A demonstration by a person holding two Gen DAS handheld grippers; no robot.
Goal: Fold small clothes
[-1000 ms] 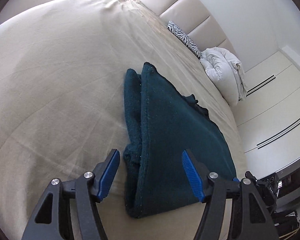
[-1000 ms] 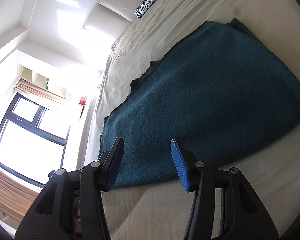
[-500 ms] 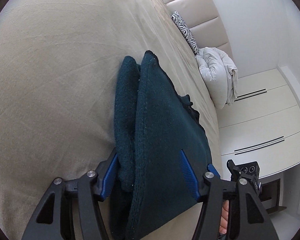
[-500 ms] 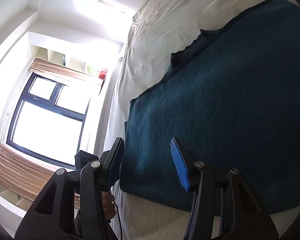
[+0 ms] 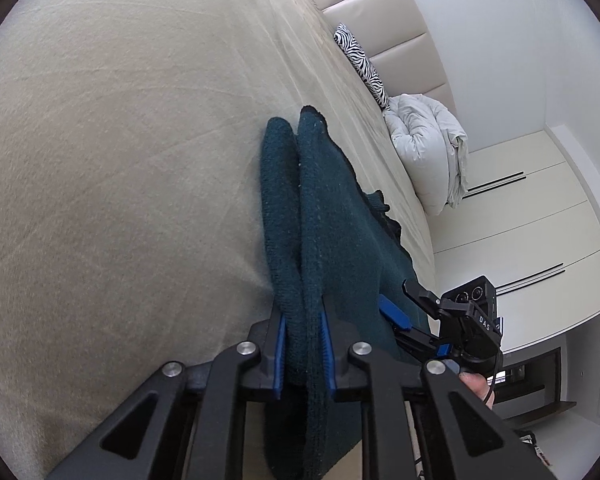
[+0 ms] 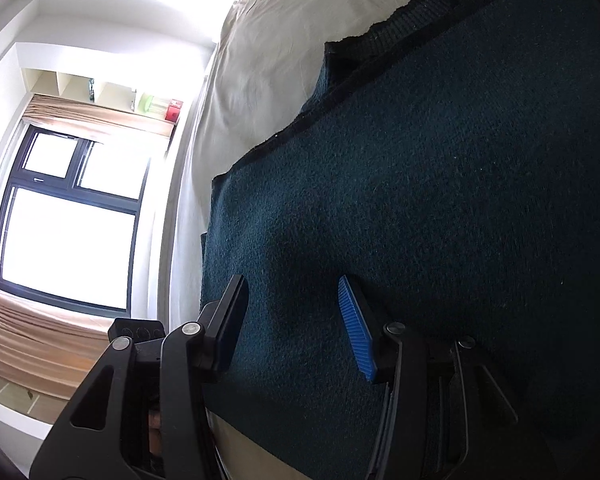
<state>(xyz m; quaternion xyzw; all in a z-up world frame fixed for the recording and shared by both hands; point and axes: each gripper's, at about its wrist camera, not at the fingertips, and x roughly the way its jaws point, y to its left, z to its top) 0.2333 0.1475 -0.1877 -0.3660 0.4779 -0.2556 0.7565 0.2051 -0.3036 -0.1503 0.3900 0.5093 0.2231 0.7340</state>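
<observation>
**Left grip closes on the fold**

Nearest, the left gripper (image 5: pixel 303 354), spread a second ago, now pinches the sweater's (image 5: pixel 332 216) folded edge; the right gripper (image 6: pixel 296 320) stays spread over the cloth. A lift for the next fold looks imminent. The sweater lies on the bed (image 5: pixel 120 128), long axis running toward the headboard (image 5: pixel 380 28).
</observation>
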